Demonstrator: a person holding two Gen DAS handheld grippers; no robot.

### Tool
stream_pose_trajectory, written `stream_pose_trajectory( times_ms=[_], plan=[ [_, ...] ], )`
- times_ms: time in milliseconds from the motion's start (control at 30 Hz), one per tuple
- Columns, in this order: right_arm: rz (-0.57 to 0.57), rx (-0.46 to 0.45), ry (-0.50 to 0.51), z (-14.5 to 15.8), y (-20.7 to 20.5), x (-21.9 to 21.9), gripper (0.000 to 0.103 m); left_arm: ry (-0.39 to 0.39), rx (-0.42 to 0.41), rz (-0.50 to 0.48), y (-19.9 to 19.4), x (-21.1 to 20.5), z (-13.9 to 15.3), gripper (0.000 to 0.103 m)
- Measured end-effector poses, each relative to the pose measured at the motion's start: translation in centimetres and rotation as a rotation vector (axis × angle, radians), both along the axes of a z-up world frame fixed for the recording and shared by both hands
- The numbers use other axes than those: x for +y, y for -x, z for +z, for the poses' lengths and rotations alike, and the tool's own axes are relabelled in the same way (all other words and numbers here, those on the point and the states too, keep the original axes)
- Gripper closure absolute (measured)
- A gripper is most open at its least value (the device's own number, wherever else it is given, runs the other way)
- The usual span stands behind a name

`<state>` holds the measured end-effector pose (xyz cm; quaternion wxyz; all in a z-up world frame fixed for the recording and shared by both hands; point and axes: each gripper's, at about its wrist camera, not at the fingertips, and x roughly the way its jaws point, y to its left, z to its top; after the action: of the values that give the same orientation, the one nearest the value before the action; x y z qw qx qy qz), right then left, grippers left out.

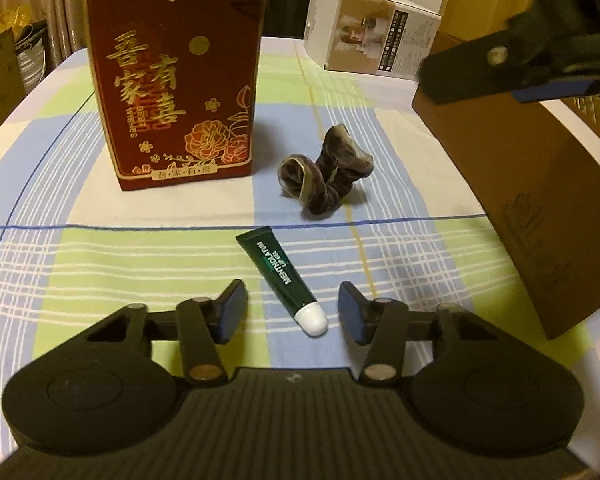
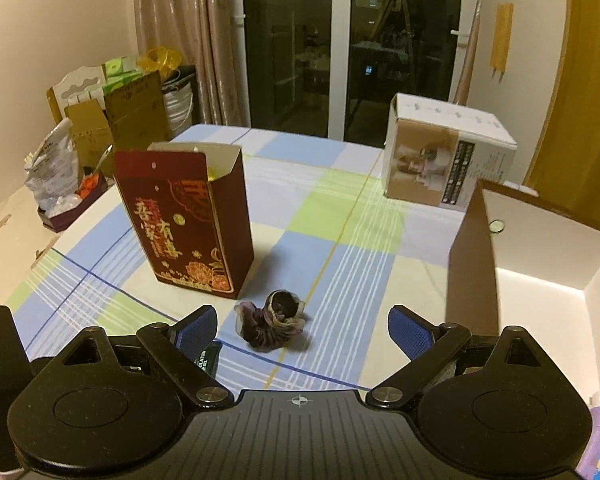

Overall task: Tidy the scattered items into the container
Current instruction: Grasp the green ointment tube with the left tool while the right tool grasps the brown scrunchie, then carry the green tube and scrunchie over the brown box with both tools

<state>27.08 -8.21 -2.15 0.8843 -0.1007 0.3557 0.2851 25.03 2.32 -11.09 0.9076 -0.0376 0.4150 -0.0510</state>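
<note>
A dark green lip-gel tube with a white cap lies on the checked cloth. It sits between the jaws of my left gripper, which stands open with its blue pads clear of the tube on both sides. A brown velvet scrunchie lies just beyond it. My right gripper is open and empty, low over the cloth, with the scrunchie just ahead between its fingers. The open cardboard box stands to the right. One of the right gripper's fingers shows above the box wall.
A tall red gift bag stands open behind the tube, left of the scrunchie. A white product box sits at the far right of the table. Cartons and bags crowd the floor beyond the table's left edge.
</note>
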Motion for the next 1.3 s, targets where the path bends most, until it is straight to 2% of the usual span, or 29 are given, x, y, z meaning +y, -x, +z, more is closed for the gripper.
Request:
stream_pose_trajectory(
  times_ms=[67, 133, 367, 600, 633, 667, 700, 1033, 1067, 1100, 1167, 1200, 1300],
  plan=[
    [0.004, 0.004, 0.007, -0.5, -0.2, 0.3, 0.005, -0.016, -0.001, 0.003, 0.0, 0.1, 0.0, 0.082],
    [0.009, 0.011, 0.014, -1.0, -0.6, 0.7, 0.006, -0.031, 0.007, 0.007, 0.1, 0.4, 0.1, 0.091],
    [0.038, 0.025, 0.046, -2.9, -1.7, 2.5, 0.006, -0.033, 0.047, 0.064, 1.4, 2.6, 0.8, 0.091],
    [0.101, 0.001, 0.084, -5.5, -2.5, 4.5, 0.006, -0.021, 0.038, 0.097, 1.2, 3.9, 1.6, 0.091],
    [0.108, -0.005, 0.081, -6.0, -2.5, 4.6, 0.008, -0.018, 0.039, 0.098, 1.1, 4.0, 1.6, 0.091],
    [0.116, -0.008, 0.084, -6.4, -2.5, 4.8, 0.024, -0.015, 0.041, 0.099, 1.1, 4.0, 1.7, 0.091],
    [0.128, -0.006, 0.094, -6.8, -2.6, 5.0, 0.031, -0.011, 0.043, 0.101, 1.1, 4.1, 1.7, 0.091],
    [0.151, -0.06, 0.159, -8.9, -2.5, 5.9, 0.031, 0.02, 0.044, 0.121, 1.0, 4.7, 1.9, 0.091],
    [0.152, -0.062, 0.158, -8.9, -2.5, 6.0, 0.035, 0.022, 0.045, 0.121, 1.0, 4.7, 1.9, 0.091],
    [0.153, -0.063, 0.159, -9.0, -2.5, 6.1, 0.05, 0.023, 0.046, 0.122, 1.0, 4.8, 1.9, 0.091],
    [0.151, -0.071, 0.168, -9.0, -2.4, 6.2, 0.061, 0.022, 0.048, 0.122, 0.9, 4.8, 1.8, 0.091],
    [0.15, -0.072, 0.167, -8.9, -2.4, 6.2, 0.071, 0.023, 0.049, 0.123, 0.9, 4.8, 1.8, 0.091],
    [0.145, -0.077, 0.172, -8.7, -2.2, 6.1, 0.079, 0.024, 0.051, 0.122, 0.8, 4.8, 1.7, 0.091]
  ],
)
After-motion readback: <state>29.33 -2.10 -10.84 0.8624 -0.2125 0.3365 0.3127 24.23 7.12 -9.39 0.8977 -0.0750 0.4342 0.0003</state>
